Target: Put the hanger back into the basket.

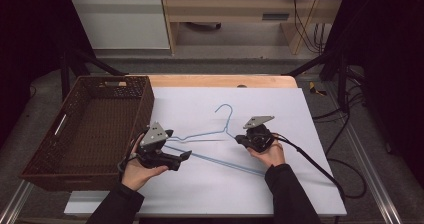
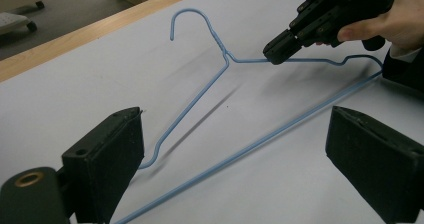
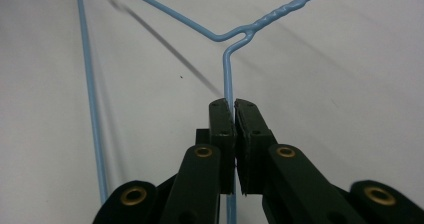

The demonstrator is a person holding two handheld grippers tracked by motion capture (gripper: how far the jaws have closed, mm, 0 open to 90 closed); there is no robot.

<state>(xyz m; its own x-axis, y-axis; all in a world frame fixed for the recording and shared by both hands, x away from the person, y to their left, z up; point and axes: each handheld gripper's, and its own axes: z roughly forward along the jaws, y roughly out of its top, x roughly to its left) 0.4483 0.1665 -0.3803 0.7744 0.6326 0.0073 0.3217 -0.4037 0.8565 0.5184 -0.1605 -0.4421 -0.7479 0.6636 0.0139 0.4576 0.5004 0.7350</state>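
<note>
A light blue wire hanger (image 1: 228,124) lies on a white sheet (image 1: 200,194) over the table, its hook toward the far edge. My right gripper (image 1: 240,139) is shut on the hanger's right shoulder wire just beside the twisted neck. The right gripper view shows its jaws (image 3: 232,104) pinched on the wire, with the hanger (image 3: 165,13) running ahead. My left gripper (image 1: 179,144) is open at the hanger's left end, and its wide jaws (image 2: 237,114) straddle the bottom bar without touching it. From the left gripper view, the hanger (image 2: 226,57) and right gripper (image 2: 277,52) appear farther off.
A dark brown woven basket (image 1: 50,149) sits at the table's left with nothing in it. A wooden table edge (image 1: 225,80) runs along the back. Cables trail off to the right (image 1: 320,169). Shelving stands beyond the table.
</note>
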